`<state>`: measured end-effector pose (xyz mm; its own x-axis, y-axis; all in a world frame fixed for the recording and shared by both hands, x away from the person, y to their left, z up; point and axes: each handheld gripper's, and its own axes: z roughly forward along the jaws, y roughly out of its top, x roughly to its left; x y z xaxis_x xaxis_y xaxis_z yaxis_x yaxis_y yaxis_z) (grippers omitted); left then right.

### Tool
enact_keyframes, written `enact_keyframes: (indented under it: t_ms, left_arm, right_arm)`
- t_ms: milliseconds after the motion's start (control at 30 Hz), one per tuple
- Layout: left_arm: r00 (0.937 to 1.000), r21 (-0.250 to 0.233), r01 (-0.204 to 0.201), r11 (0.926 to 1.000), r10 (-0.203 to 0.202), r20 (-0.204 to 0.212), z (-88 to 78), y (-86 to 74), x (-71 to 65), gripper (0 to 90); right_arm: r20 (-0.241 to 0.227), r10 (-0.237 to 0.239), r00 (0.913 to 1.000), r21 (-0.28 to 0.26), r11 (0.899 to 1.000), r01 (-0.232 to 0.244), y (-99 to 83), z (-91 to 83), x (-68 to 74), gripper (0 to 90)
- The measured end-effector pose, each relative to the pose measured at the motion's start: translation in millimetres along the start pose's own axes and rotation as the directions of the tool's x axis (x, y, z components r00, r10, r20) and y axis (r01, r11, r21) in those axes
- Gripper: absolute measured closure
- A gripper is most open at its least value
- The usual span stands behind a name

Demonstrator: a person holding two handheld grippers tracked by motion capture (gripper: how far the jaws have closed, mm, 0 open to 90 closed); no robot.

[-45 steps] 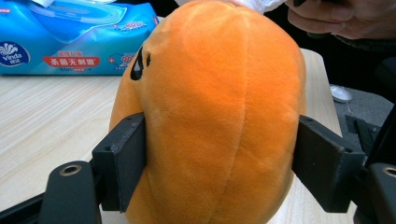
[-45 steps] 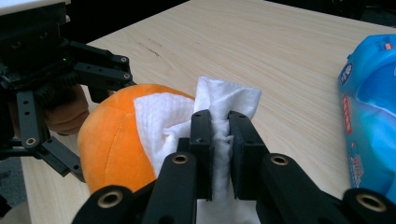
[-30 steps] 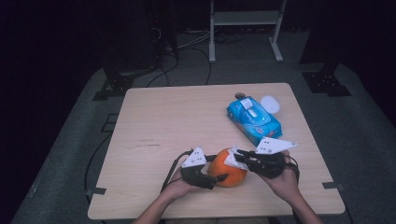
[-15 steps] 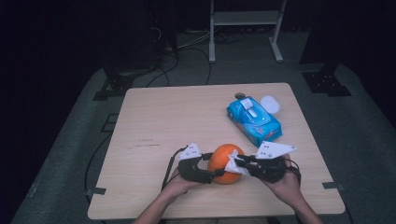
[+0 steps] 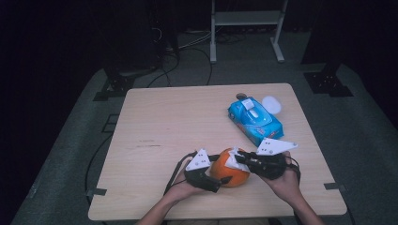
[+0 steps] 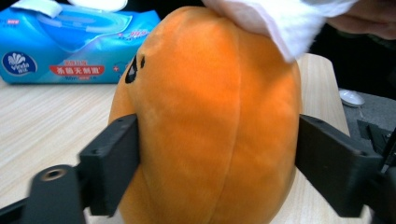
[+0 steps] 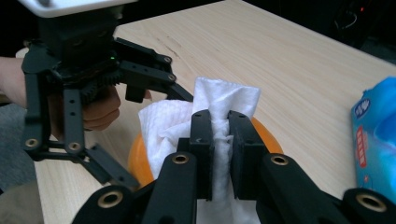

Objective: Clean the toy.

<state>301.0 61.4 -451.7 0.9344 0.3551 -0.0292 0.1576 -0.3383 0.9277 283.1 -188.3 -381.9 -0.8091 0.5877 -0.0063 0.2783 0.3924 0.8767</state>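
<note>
An orange plush toy (image 5: pixel 229 168) is gripped and wiped near the front edge of the table (image 5: pixel 187 117)

The toy is clamped between the jaws of the left gripper (image 5: pixel 220 174), which have just been opening wider yet press on both its flanks; a white wipe (image 7: pixel 212 116) is pinched tight in the right gripper (image 7: pixel 219 140) and laid on the toy's top (a small dark face mark is seen there); a blue wipes pack (image 5: pixel 255 120) lies well apart, farther back on the table
</note>
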Motion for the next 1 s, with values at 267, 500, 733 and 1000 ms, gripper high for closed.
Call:
enact_keyframes:
  t_ms: [267, 500, 733, 1000]
  left_arm:
    - [0.9997, 0.023, -0.023, 0.9995, 0.023, 0.006, 11.3, -10.1, 4.3, 5.5]
    - [0.9968, 0.01, -0.078, 0.9969, 0.078, -0.017, -4.2, 9.0, -2.3, 33.7]
    - [0.9938, -0.004, -0.111, 0.9938, 0.111, -0.008, -35.0, 40.8, -6.0, 35.6]
    - [0.9973, 0.149, -0.07, 0.9864, 0.072, -0.01, -25.9, 29.2, -1.6, 35.3]
  right_arm:
    - [-0.007, 0.041, 0.9991, 0.0, 0.999, -0.041, -2.7, -1.1, -5.0, 80.1]
    - [-0.017, 0.055, 0.9984, -0.044, 0.997, -0.056, 3.5, -8.3, -2.5, 80.3]
    - [-0.056, 0.111, 0.9922, -0.122, 0.986, -0.117, 10.7, -22.7, -9.8, 80.4]
    - [-0.063, 0.173, 0.983, -0.017, 0.985, -0.174, -8.4, 3.7, -15.6, 80.4]
